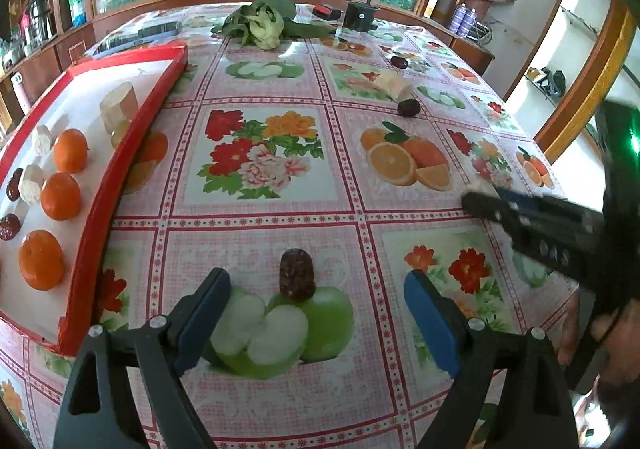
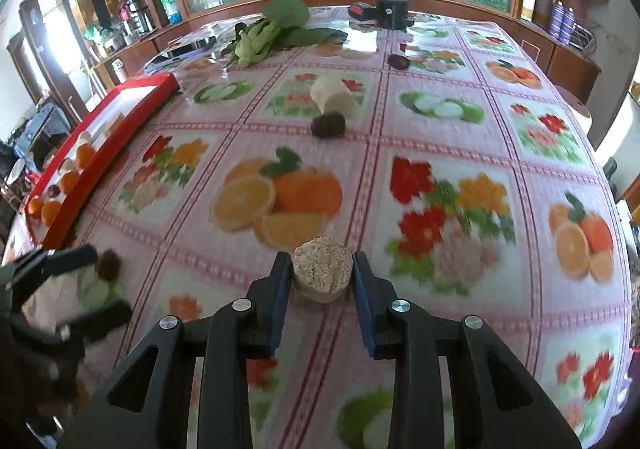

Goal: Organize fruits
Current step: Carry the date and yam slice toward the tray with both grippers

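Date ahead of the left claw (image 1: pixel 316 313), upright, centred between wide-open empty jaws.
Right claw (image 2: pixel 322 283) is clamped on a pale cut chunk (image 2: pixel 323 269); red tray (image 1: pixel 120 185) of oranges (image 1: pixel 61 196) lies far left on the surface (image 1: pixel 264 233).

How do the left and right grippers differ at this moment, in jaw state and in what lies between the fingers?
The left gripper stands wide open; the right gripper is shut. The left gripper's fingers touch nothing, with a dark date resting on the tablecloth just ahead of them; the right gripper's fingers clamp a pale sugarcane piece. Both have black frames and blue pads, and both point down at the table.
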### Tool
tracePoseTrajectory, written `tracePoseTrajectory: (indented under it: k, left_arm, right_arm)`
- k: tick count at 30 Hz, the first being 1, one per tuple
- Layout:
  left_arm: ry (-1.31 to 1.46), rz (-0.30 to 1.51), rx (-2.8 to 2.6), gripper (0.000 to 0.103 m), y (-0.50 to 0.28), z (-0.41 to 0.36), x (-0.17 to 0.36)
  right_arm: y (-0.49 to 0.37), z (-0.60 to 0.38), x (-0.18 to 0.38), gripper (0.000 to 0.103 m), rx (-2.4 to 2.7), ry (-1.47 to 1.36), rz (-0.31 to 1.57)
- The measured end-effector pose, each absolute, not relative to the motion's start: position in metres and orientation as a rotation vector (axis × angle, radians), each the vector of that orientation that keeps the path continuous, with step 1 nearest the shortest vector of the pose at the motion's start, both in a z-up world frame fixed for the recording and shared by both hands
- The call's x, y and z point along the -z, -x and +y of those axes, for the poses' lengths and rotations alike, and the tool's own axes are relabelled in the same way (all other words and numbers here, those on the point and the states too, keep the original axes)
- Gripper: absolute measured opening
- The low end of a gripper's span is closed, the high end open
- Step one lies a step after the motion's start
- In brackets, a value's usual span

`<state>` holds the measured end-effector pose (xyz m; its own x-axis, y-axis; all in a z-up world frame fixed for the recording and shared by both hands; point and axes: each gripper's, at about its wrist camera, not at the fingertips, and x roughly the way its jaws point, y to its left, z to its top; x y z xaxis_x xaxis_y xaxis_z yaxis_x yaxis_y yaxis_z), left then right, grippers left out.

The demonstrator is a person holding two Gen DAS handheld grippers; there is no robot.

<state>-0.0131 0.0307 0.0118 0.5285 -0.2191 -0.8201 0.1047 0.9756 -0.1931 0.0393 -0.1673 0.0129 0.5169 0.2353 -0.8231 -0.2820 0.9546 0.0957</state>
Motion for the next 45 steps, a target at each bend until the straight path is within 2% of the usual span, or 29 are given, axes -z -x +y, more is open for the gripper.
tracePoseTrajectory:
  k: [5, 7, 9, 10, 12, 16, 33, 45]
  left_arm:
    - [0.116, 1.007, 0.141, 0.089, 0.008, 0.037, -0.011]
    - [0.086, 1.009, 0.117, 0.081, 0.006, 0.036, -0.011]
    - [0.047, 0.999, 0.089, 0.06, 0.004, 0.035, -0.011]
    - [0.03, 0.995, 0.075, 0.053, 0.004, 0.036, -0.011]
    - [0.023, 0.986, 0.068, 0.019, 0.004, 0.039, -0.012]
    - [0.099, 0.994, 0.083, 0.019, 0.002, 0.05, -0.013]
    - [0.086, 0.986, 0.163, 0.019, 0.027, 0.026, -0.02]
    - [0.119, 0.942, 0.146, 0.019, 0.034, 0.051, -0.036]
  right_arm:
    - [-0.029, -0.173, -0.012, 0.03, -0.298, 0.04, 0.967]
    - [-0.028, -0.173, -0.012, 0.03, -0.295, 0.04, 0.966]
    - [-0.028, -0.173, -0.012, 0.03, -0.292, 0.038, 0.963]
    - [-0.028, -0.172, -0.012, 0.03, -0.289, 0.037, 0.962]
    - [-0.027, -0.171, -0.012, 0.03, -0.287, 0.047, 0.961]
    - [-0.026, -0.168, -0.012, 0.03, -0.278, 0.069, 0.958]
    - [-0.01, -0.154, -0.022, 0.03, -0.29, 0.071, 0.956]
    - [-0.007, -0.113, -0.029, 0.03, -0.334, 0.116, 0.962]
